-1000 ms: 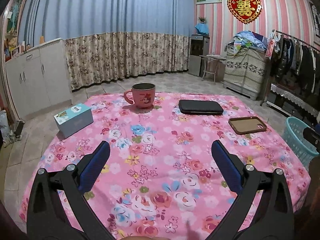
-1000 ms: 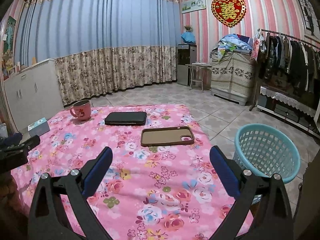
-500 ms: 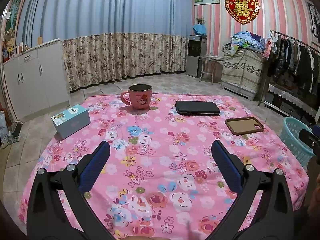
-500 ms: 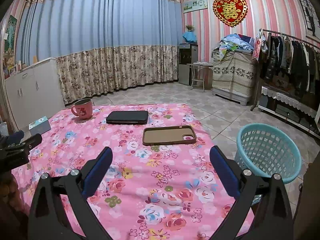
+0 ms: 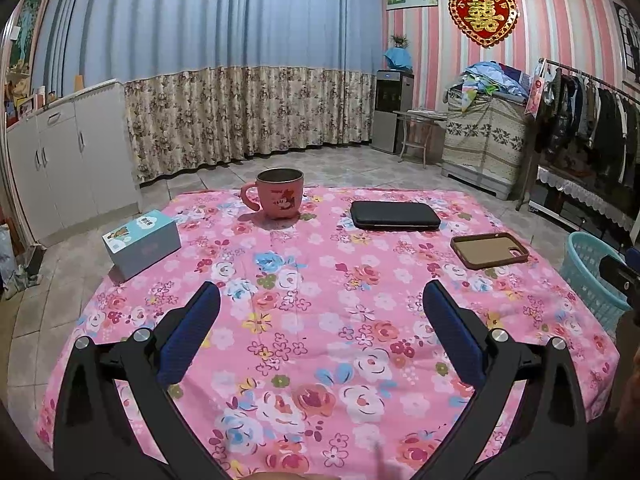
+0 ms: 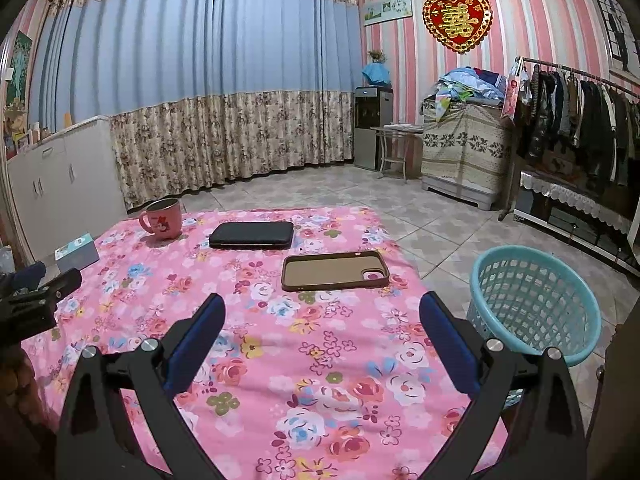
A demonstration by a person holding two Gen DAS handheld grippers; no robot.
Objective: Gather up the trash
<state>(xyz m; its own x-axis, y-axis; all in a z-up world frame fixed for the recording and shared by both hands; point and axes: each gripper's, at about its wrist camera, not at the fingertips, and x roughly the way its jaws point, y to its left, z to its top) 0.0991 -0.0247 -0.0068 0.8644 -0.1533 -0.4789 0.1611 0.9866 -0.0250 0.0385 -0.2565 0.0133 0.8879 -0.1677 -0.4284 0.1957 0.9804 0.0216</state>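
Both hand-held grippers are pulling back a little from the tabletop (image 5: 320, 320), so more of the pink flower cloth shows than a moment ago. Nothing on it has moved.

The left hand-held gripper (image 5: 320, 312) is spread wide and holds nothing. Far ahead of it and to its left sits a small blue box (image 5: 141, 242), at the edge of the cloth. Straight ahead, at the far side, stands a pink mug (image 5: 277, 193). Ahead and to its right lies a flat black case (image 5: 394, 215), and nearer, more to the right, a brown phone case (image 5: 489, 249).

The right hand-held gripper (image 6: 322, 314) is spread wide too, and it is empty. The brown phone case lies just ahead of it. Down on the floor to its right, beside the tabletop, stands the blue basket (image 6: 536, 304), where the trash should go. I cannot see anything inside it.

I see no scrap or wrapper here. So it looks like either the picking up has not started, or it is finished. The small blue box might be the trash, but I cannot be sure.
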